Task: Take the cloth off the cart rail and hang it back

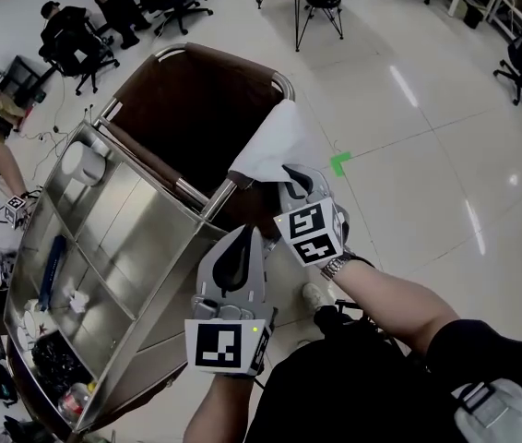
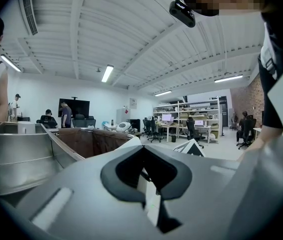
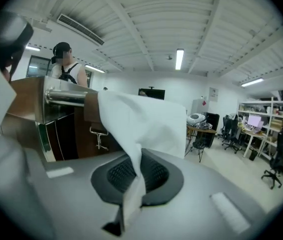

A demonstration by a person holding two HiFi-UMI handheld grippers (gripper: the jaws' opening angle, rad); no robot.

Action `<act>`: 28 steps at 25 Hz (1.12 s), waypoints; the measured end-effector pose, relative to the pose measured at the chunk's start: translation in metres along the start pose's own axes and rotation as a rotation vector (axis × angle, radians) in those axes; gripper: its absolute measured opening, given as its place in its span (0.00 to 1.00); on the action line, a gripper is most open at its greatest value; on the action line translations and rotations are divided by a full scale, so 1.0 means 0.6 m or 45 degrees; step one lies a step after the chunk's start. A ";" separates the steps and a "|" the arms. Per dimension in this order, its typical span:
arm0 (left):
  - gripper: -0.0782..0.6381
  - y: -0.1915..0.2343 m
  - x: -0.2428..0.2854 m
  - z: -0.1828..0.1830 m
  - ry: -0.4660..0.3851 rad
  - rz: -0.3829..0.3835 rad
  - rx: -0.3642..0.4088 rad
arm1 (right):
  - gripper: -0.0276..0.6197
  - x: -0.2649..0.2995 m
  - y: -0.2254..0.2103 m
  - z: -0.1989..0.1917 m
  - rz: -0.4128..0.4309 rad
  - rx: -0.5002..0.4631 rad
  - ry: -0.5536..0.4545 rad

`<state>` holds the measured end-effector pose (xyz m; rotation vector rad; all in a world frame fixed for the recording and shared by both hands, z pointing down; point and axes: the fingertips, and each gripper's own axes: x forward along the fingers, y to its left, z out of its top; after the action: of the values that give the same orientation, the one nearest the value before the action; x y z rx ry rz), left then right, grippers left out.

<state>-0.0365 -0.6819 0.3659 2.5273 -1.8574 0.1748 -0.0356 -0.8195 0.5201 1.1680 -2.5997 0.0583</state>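
— While the cloth (image 1: 275, 146) hangs on the rail (image 1: 201, 201), why is the right gripper (image 1: 290, 177) there?
— Its fingers are clamped on the cloth's near edge, probably to lift it off. The left gripper (image 1: 244, 233) is closed and empty.

We see a steel cart (image 1: 150, 238) standing on the pale tiled floor (image 1: 409, 155). A white cloth (image 1: 275, 141) is draped over the rail (image 1: 286, 86) at the right edge of its brown bin (image 1: 187, 109). In the trays along its left edge lie a white cylinder (image 1: 83, 162), a blue strip (image 1: 53, 270), a crumpled white scrap (image 1: 78, 301), a black bag (image 1: 53, 358) and a bottle (image 1: 75, 400).
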 end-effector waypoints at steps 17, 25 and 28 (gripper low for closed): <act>0.11 -0.089 -0.220 0.036 -0.235 0.017 0.022 | 0.04 -0.278 0.081 0.110 -0.076 -0.030 -0.307; 0.11 -0.140 -0.396 0.016 -0.312 -0.006 0.042 | 0.04 -0.454 0.185 0.120 -0.137 -0.072 -0.427; 0.11 -0.159 -0.445 0.021 -0.339 -0.023 0.046 | 0.04 -0.525 0.209 0.140 -0.163 -0.090 -0.482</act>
<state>-0.0232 -0.3999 0.3355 2.7053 -1.9301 -0.1367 0.0494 -0.5195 0.3623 1.4342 -2.8053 -0.3078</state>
